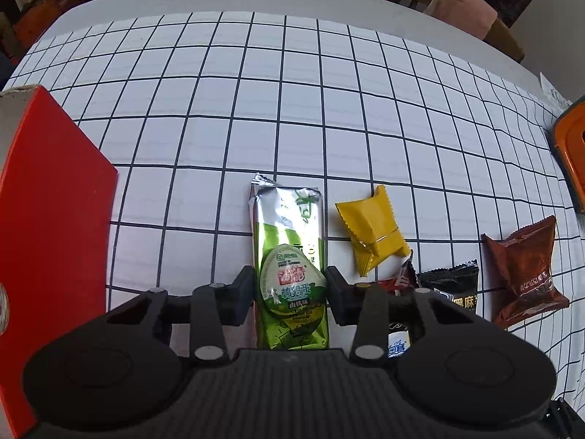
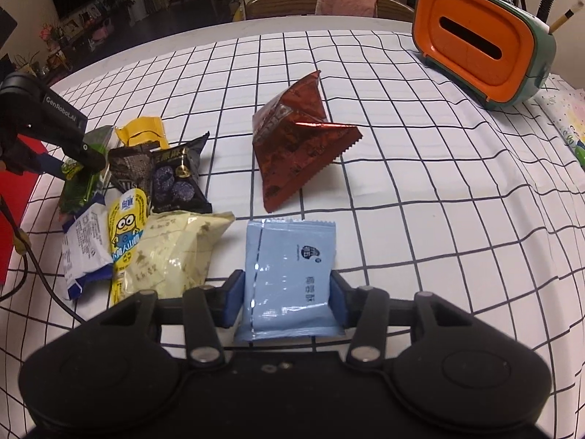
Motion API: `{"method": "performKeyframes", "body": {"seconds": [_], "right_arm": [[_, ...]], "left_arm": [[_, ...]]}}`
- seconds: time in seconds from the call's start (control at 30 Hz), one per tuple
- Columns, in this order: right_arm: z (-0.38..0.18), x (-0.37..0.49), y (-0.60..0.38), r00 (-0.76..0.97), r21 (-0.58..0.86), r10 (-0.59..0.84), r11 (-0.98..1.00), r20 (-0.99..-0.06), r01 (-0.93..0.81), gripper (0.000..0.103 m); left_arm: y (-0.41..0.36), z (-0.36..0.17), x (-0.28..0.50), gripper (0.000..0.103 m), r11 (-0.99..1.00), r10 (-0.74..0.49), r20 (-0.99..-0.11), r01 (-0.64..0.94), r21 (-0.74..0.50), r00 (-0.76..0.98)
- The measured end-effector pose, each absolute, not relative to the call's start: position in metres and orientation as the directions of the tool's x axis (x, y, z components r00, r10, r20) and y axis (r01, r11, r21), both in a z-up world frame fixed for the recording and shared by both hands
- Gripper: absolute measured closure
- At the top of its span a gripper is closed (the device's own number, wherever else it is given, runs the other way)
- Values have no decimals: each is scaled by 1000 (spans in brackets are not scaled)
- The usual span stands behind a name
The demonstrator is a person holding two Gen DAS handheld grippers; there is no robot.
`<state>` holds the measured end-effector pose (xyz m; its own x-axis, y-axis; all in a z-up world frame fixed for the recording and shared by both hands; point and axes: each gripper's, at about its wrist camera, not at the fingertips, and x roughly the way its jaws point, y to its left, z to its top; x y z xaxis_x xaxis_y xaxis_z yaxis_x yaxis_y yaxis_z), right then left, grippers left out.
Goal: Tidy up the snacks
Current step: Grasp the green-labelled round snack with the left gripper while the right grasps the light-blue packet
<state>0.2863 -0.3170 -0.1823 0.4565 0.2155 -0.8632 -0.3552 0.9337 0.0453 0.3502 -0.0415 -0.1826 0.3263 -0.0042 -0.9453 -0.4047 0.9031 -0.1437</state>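
Through the left wrist camera, my left gripper point(image 1: 290, 292) has its jaws closed on the green packet point(image 1: 290, 256), which lies on the table point(image 1: 256, 91) just right of the red box point(image 1: 55, 219). It looks light, crinkly and slick, so I grip across its width. Through the right wrist camera, my right gripper point(image 2: 287, 294) has its jaws pressed on the pale blue sachet point(image 2: 289, 274), well right of that box; it seems soft, thin and easily crushed.

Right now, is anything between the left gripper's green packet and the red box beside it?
Nothing visible: only bare checked cloth lies between the green packet, pinched in the left gripper, and the red box. The other snacks sit on the opposite side.
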Motion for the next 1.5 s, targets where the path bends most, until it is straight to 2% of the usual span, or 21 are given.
{"method": "performKeyframes", "body": {"seconds": [0.43, 0.53, 0.6, 0.77, 0.83, 0.93, 1.03, 1.5], "right_arm": [[-182, 278, -320, 451, 66, 230, 935, -863, -350, 56], [-183, 277, -321, 449, 67, 228, 936, -864, -346, 56], [-183, 277, -322, 448, 69, 228, 937, -864, -343, 56], [-183, 276, -323, 449, 73, 230, 938, -863, -339, 56], [-183, 276, -323, 449, 74, 230, 938, -863, -339, 56], [-183, 276, -323, 448, 74, 231, 937, -864, -340, 56], [-183, 275, -323, 446, 71, 229, 937, -865, -342, 56], [-162, 261, -330, 471, 90, 249, 938, -846, -335, 56]], "left_arm": [[-43, -181, 333, 61, 904, -12, -949, -403, -145, 315], [-40, -182, 330, 55, 904, -4, -952, -405, -134, 305], [-41, -177, 328, 44, 904, 5, -951, -408, -128, 310], [-47, -162, 325, 44, 913, 35, -946, -396, -100, 322], [-48, -159, 324, 45, 916, 51, -946, -393, -84, 321], [-49, -156, 329, 53, 920, 48, -944, -383, -86, 328], [-52, -163, 330, 68, 927, 46, -948, -367, -77, 316], [-55, -146, 311, 69, 936, 5, -933, -330, -122, 360]]}}
